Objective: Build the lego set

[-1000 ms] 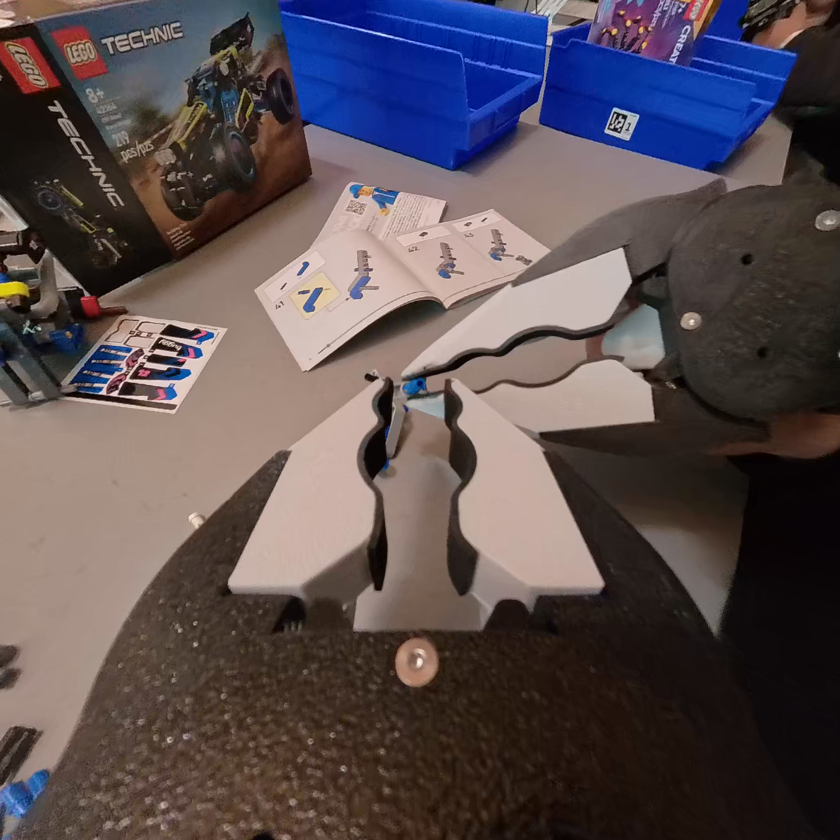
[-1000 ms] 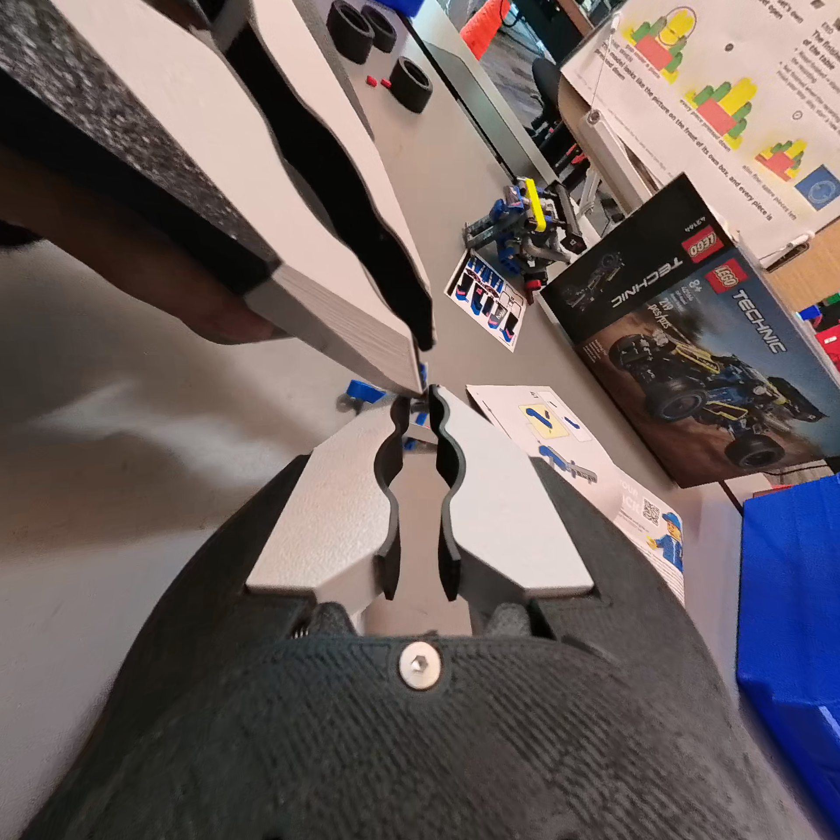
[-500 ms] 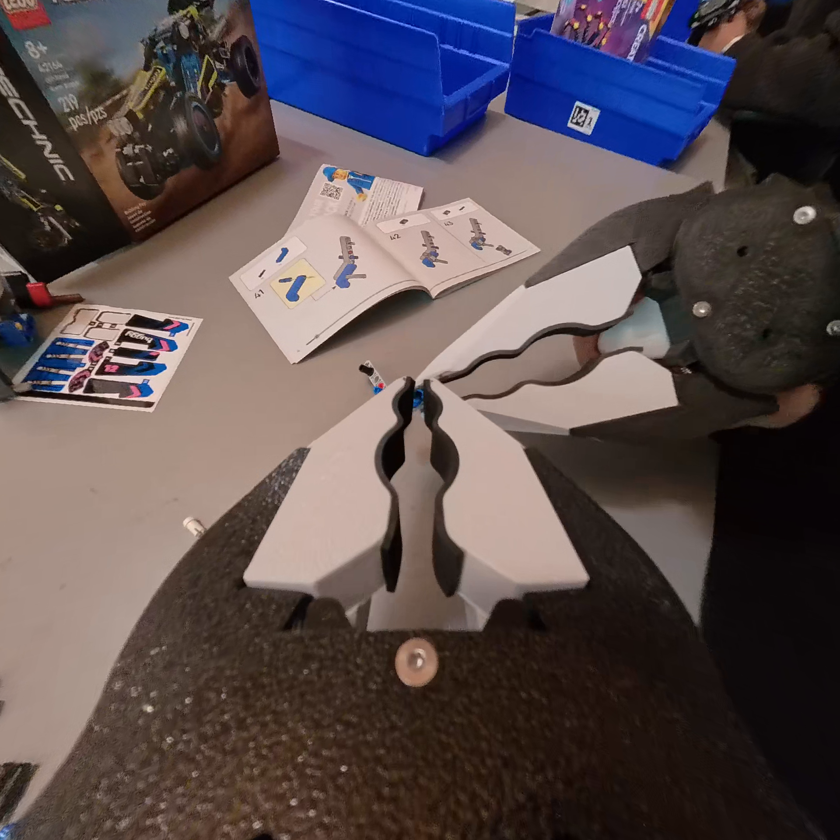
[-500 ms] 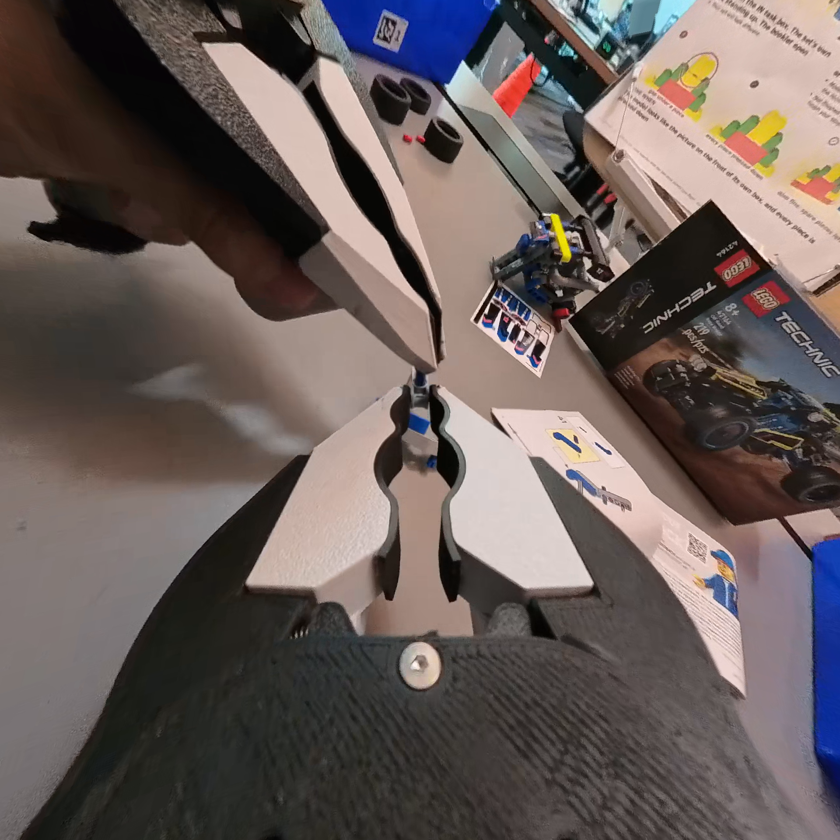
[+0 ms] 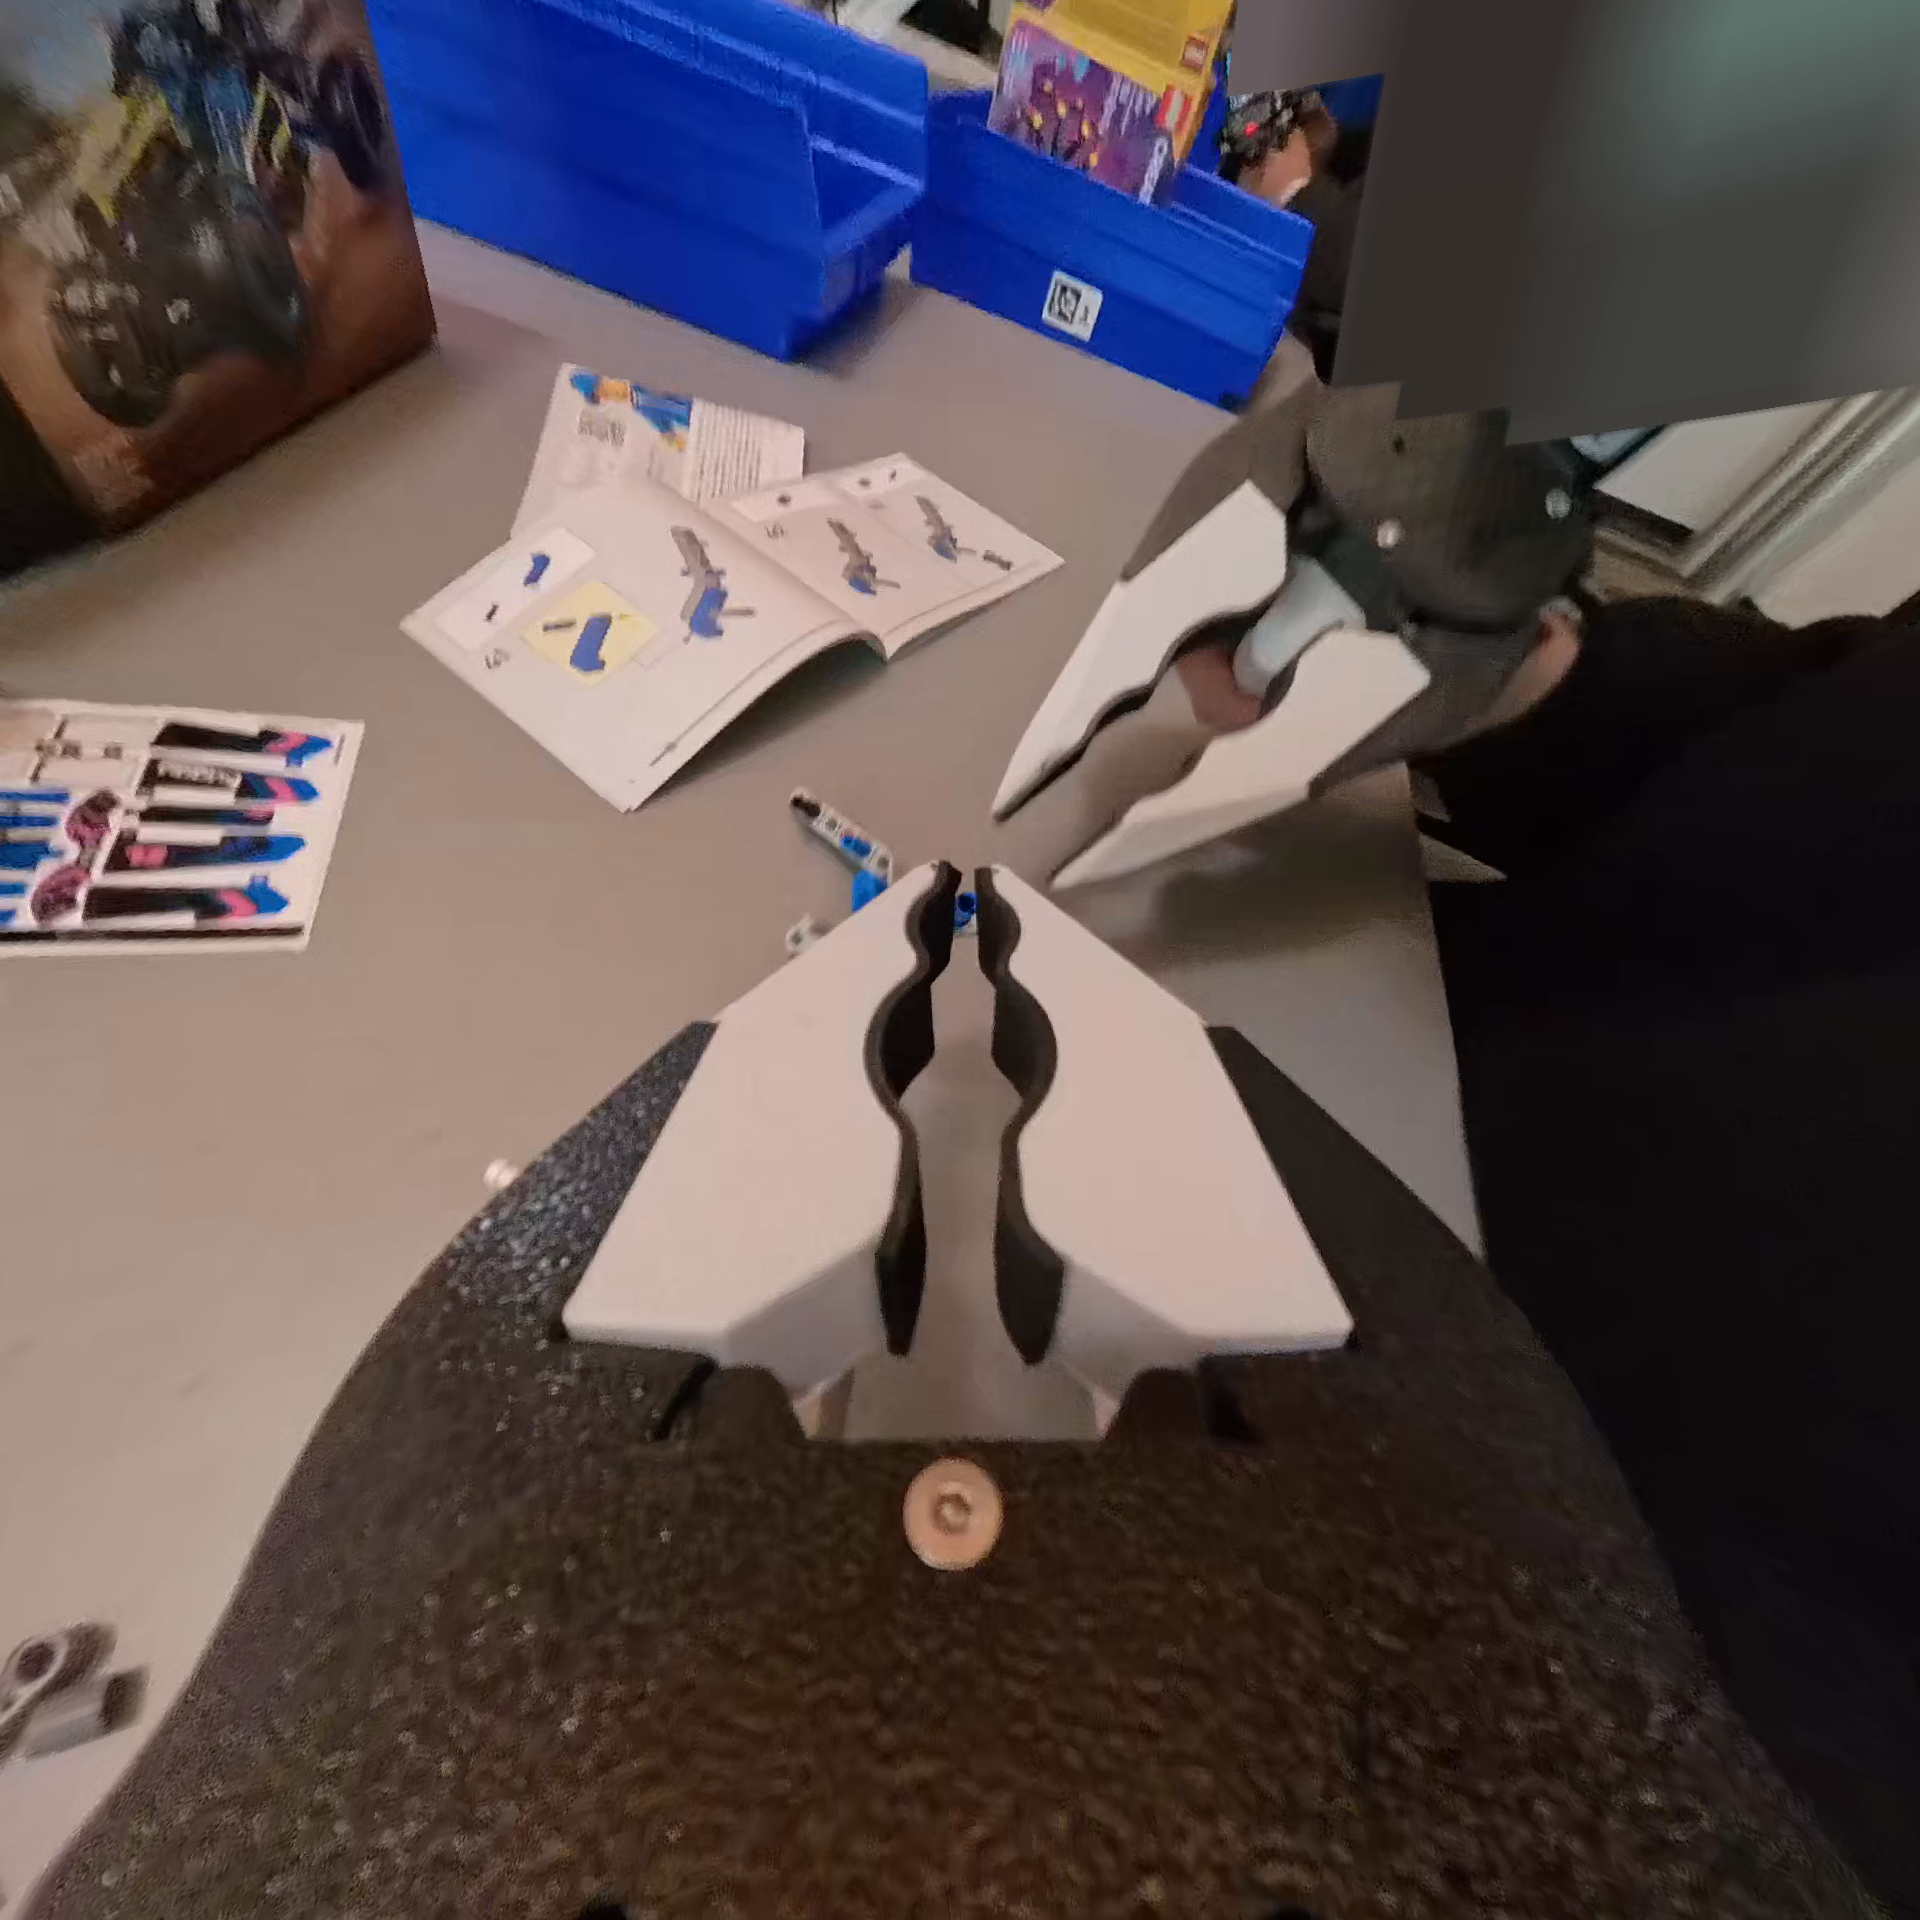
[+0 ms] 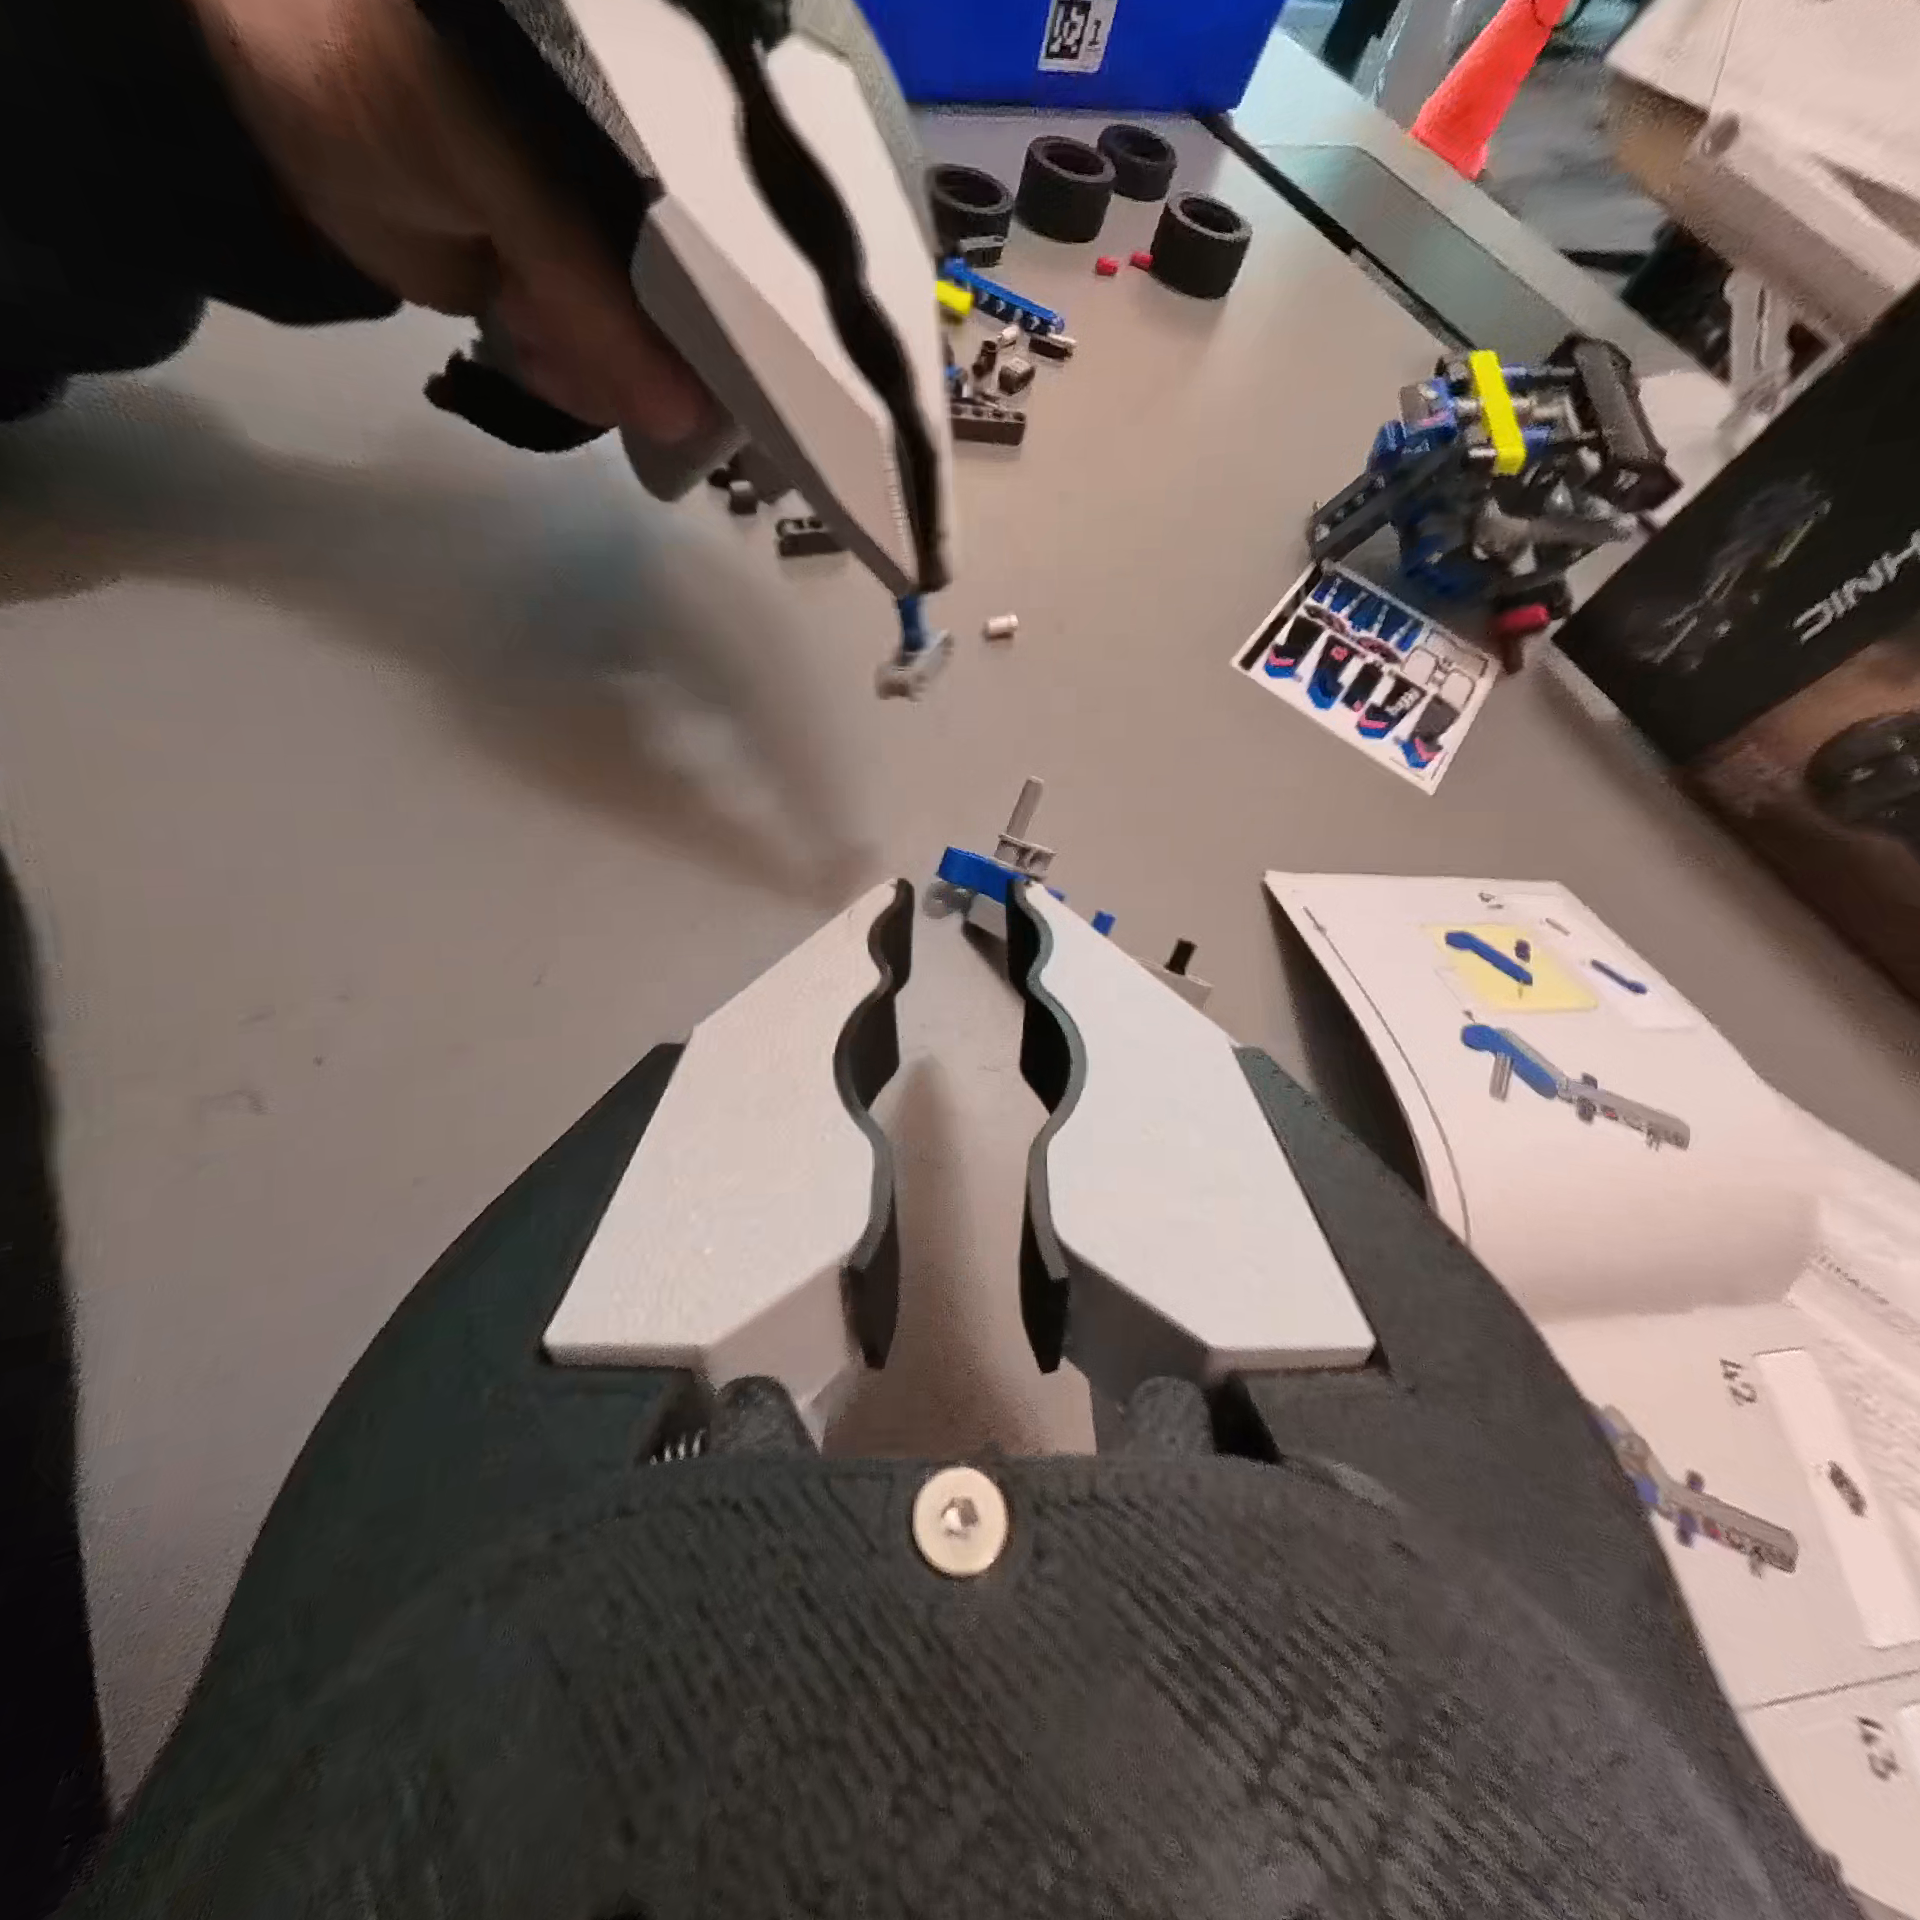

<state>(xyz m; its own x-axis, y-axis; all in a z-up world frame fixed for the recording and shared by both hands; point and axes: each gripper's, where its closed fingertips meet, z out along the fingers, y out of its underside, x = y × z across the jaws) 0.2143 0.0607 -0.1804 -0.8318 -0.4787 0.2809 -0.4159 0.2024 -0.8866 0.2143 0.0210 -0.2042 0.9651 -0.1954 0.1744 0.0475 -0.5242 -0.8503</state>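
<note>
The small blue pin with a grey connector hanging from it (image 6: 914,644) is pinched at the very tips of your left tool (image 5: 961,883); in the left wrist view only a speck of blue shows between the nearly closed tips. It hangs clear above the tabletop (image 6: 364,935), so that grip is thin: keep the squeeze steady and avoid twisting the wrist.

Your right tool (image 6: 961,899) has its fingers parted a little and holds nothing. Just beyond its tips lies the blue-and-grey subassembly (image 6: 992,868), flat on the tabletop with a grey axle sticking up and away from you. That looks like the mate for the pin. Close the right tool across the blue beam rather than the axle, so that it cannot roll, then bring the left piece straight along the hole's axis and press only once the two line up.

The open instruction booklet (image 5: 717,613) lies toward the far side of the tabletop, in the right wrist view just to the right of the subassembly; check orientation there before you commit. A loose grey stud (image 6: 1000,625) sits near the hanging piece, so don't sweep it off. Farther out are the sticker sheet (image 6: 1371,675), the partly built model (image 6: 1496,468), the black tyres (image 6: 1070,187) and scattered small parts by the far edge, and the blue bins (image 5: 665,156) at the back.
</note>
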